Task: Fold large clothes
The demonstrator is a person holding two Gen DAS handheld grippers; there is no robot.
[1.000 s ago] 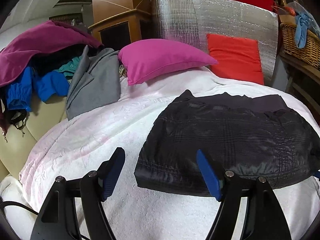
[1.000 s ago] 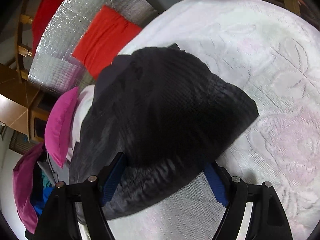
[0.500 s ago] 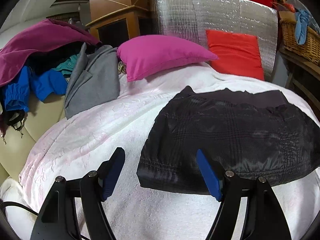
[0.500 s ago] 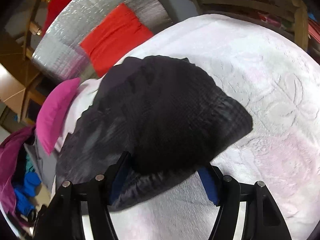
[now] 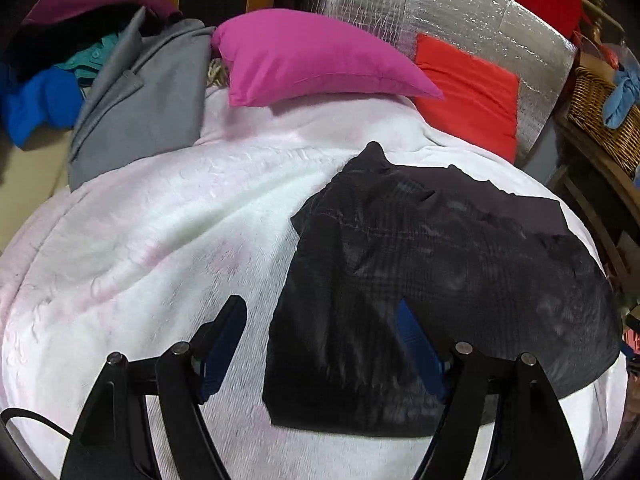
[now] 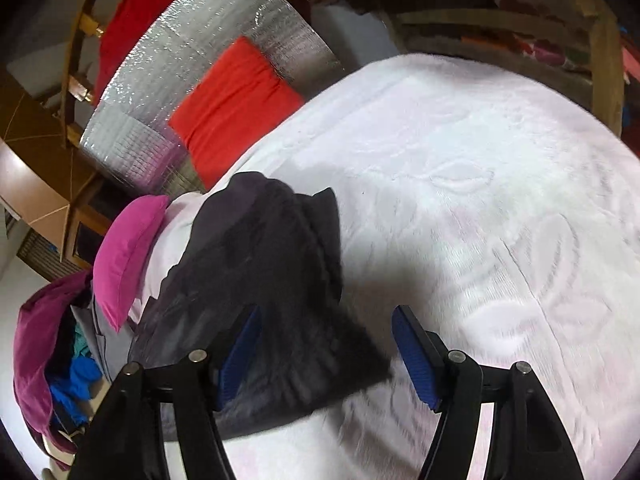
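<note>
A black checked garment lies folded into a compact rectangle on the white blanket. My left gripper is open and empty, just above the garment's near left corner, its right pad over the cloth. In the right wrist view the garment lies left of centre. My right gripper is open and empty over the garment's near right corner, its left pad above the cloth and its right pad above the blanket.
A magenta pillow and a red cushion lie at the back against a silver foil panel. A pile of grey, blue and purple clothes sits at the left. A wicker basket stands at the right.
Both grippers have shifted over the garment: the left moved in and tilted down, the right swung toward the garment's right corner. The garment lies as before. Both stay open.
</note>
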